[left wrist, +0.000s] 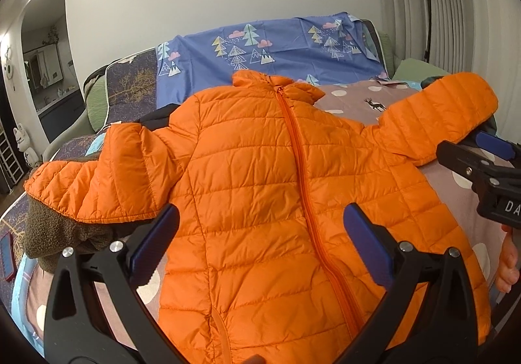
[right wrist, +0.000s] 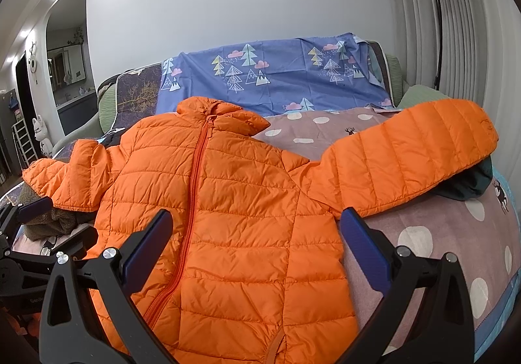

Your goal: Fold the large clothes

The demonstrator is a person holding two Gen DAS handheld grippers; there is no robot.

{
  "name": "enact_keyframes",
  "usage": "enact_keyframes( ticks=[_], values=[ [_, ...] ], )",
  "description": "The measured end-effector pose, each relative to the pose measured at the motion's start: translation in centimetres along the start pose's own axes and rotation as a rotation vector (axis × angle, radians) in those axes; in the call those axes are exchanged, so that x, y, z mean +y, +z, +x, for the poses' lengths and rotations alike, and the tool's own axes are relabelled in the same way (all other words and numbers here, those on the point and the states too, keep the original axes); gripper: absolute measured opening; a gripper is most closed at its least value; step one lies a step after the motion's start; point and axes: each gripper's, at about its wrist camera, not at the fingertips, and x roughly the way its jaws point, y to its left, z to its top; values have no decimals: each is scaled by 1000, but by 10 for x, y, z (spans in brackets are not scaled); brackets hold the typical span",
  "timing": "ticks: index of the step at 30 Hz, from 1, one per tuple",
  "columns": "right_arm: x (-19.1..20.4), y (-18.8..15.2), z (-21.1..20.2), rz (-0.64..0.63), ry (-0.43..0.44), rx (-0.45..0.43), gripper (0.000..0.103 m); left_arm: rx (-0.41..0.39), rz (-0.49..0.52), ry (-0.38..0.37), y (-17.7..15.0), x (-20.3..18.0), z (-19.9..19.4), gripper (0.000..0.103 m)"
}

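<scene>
Lying flat, jacket (left wrist: pixel 276 188); L-view-only phone (left wrist: pixel 6 255)

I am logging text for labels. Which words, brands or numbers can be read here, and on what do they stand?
"DA": white letters on the right gripper body, cut off by the left wrist view's edge.
Faint embossed word on the left gripper body in the right wrist view: too small and blurred to read.
Orange puffer jacket: no readable text.

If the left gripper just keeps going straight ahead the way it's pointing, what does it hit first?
Most likely the orange puffer jacket: the open left gripper points at its zipped front, with nothing visible between. Depth is uncertain through the fisheye.
</scene>
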Motion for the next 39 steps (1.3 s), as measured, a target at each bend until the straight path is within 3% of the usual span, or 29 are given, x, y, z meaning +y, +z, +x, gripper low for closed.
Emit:
enact_keyframes(
  ticks=[18, 21, 24, 27, 30, 33, 35, 39],
  values=[
    [2, 12, 11, 1, 32, 14, 102, -29, 42, -15, 16, -5, 1, 100],
    [0, 17, 18, 3, 49, 27, 102, -29, 54, -39, 24, -5, 7, 93],
    [-5, 30, 33, 9, 119, 48, 102, -19, 34, -111, 44, 6, 19, 77],
    [-18, 56, 64, 47, 265, 100, 102, 12, 6, -173, 77, 25, 44, 68],
    [-42, 93, 113, 184, 387, 166, 102, 51, -35, -202, 122, 49, 85, 68],
    [-69, 127, 189, 369, 470, 285, 102, 111, -150, -268, 164, 75, 133, 68],
    [-82, 137, 228, 454, 486, 346, 102, 143, -200, -309, 184, 86, 162, 72],
    [-109, 143, 310, 624, 469, 424, 102, 203, -256, -289, 221, 95, 235, 83]
  ],
)
